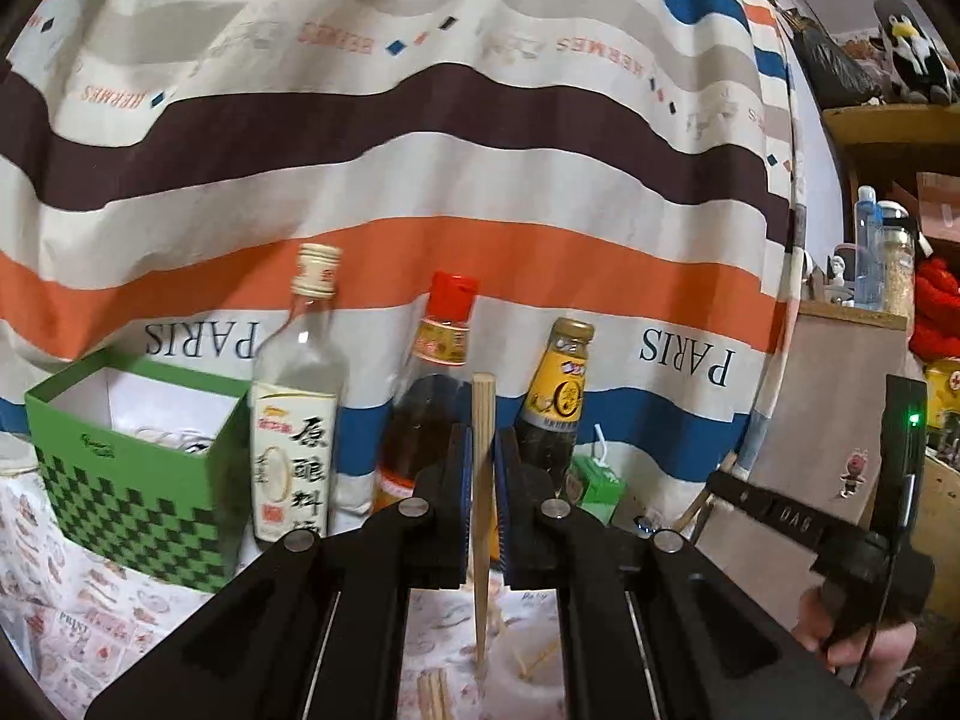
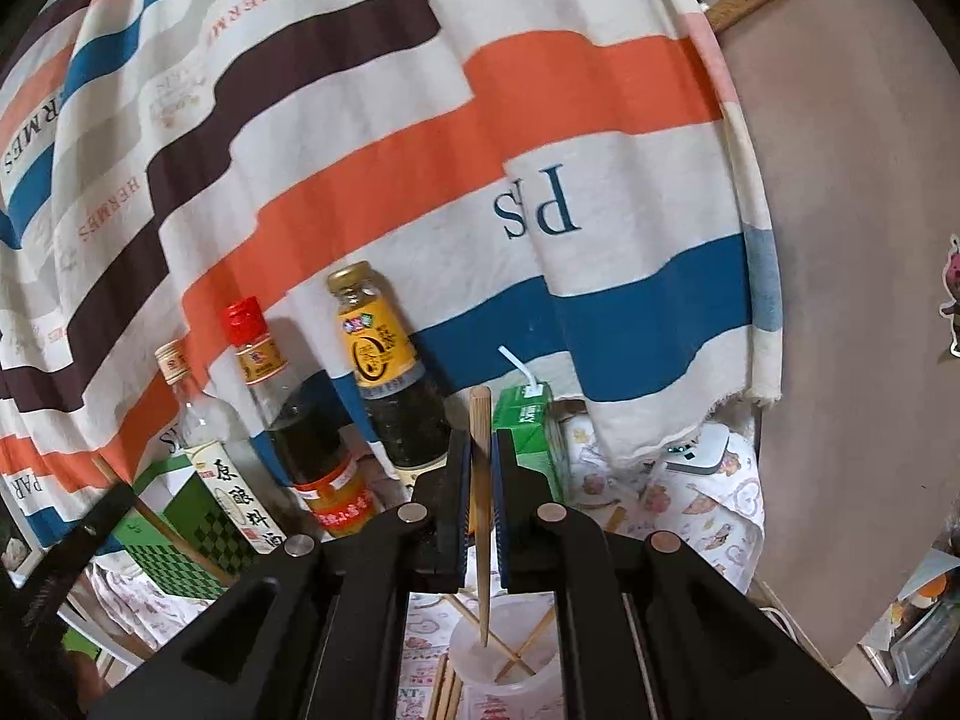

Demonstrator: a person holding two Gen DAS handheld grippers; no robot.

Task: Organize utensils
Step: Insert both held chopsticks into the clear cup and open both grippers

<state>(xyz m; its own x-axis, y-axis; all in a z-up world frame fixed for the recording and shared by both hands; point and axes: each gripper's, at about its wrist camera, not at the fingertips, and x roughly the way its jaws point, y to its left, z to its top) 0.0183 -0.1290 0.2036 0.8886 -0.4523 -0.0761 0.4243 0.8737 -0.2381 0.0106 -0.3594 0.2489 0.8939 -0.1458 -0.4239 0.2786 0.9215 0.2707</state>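
Observation:
My left gripper (image 1: 483,450) is shut on a wooden chopstick (image 1: 482,405) that stands upright between the pads, its thin end hanging over a translucent cup (image 1: 540,681) holding thin sticks. Loose chopsticks (image 1: 433,697) lie on the patterned tablecloth beside the cup. My right gripper (image 2: 480,447) is shut on a second chopstick (image 2: 479,414), also upright, whose tip reaches into the same cup (image 2: 474,673) among several crossed sticks. More chopsticks (image 2: 447,690) lie left of the cup. In the left wrist view a hand (image 1: 864,642) holds the other gripper's handle at the right.
Along the back stand a green checkered box (image 1: 138,480), a clear bottle (image 1: 297,420), a red-capped bottle (image 1: 435,384), a yellow-labelled dark bottle (image 1: 555,408) and a green drink carton (image 1: 594,486). A striped cloth (image 1: 420,180) hangs behind them. Cluttered shelves (image 1: 888,276) stand at the right.

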